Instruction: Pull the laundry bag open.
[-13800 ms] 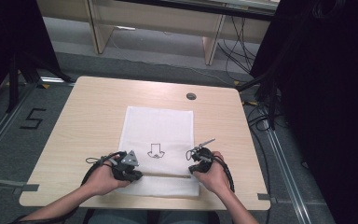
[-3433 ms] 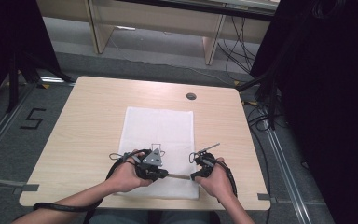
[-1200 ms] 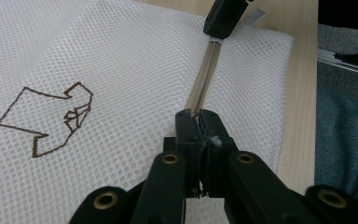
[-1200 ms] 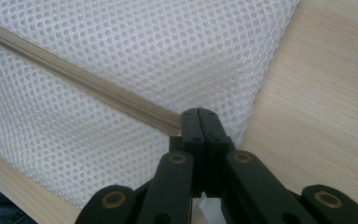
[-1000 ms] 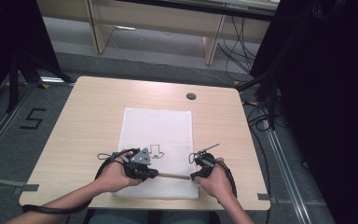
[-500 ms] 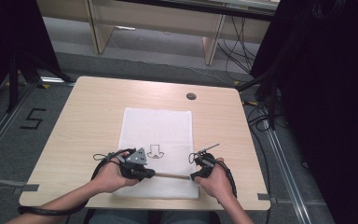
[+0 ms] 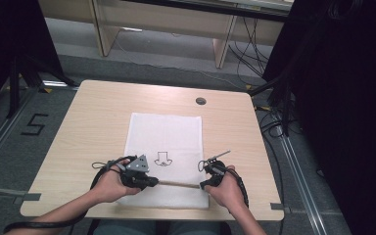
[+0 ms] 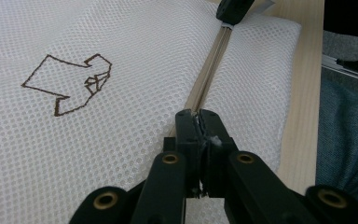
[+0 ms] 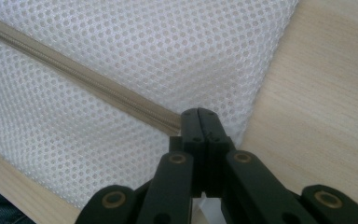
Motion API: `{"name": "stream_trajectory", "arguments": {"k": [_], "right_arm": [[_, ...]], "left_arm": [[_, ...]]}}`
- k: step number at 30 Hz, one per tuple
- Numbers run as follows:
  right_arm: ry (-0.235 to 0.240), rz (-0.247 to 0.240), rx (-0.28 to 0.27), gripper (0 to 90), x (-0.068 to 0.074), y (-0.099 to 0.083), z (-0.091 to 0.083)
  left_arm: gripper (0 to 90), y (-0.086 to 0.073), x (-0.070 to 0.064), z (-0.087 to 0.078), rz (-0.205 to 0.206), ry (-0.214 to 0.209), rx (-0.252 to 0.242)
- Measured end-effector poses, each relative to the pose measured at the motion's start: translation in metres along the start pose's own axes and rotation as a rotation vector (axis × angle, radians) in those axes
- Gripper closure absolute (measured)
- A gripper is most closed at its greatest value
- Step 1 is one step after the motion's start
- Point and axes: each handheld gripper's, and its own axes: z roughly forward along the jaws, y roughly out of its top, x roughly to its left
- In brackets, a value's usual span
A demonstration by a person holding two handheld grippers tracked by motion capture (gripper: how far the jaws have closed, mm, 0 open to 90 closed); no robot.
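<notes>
The bag (image 8: 121, 51) was white, matt, open-holed mesh cloth with a beige woven zipper (image 8: 212, 65), lying on a pale, smooth wood-grain tabletop (image 9: 317, 116).

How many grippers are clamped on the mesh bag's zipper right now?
2. The left gripper is shut on the zipper partway along the mesh bag; the right gripper is shut at its end near the bag's right edge.

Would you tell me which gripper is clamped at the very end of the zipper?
The right gripper, at the bag's corner; the left gripper grips mid-zipper.
</notes>
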Motion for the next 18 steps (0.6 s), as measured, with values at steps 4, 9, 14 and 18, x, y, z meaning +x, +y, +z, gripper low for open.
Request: {"name": "stream_trajectory", "arguments": {"k": [4,9,14,18], "right_arm": [[0.004,-0.004,0.009,90.0,-0.0006,0.0002,-0.0009],[0.002,-0.006,0.009,90.0,-0.0003,0.0,-0.001],[0.0,-0.006,0.011,90.0,-0.0003,0.0002,-0.001],[0.0,-0.006,0.01,90.0,-0.0002,0.0001,-0.001]], "left_arm": [[87.3,0.0001,0.0013,-0.0004,0.017,-0.006,-0.004],[87.4,-0.0016,0.0022,-0.0038,0.015,-0.003,-0.008],[87.3,-0.0049,0.0033,-0.0075,0.0,0.008,0.002],[87.3,-0.005,0.0027,-0.0083,0.002,0.009,0.003]]}}
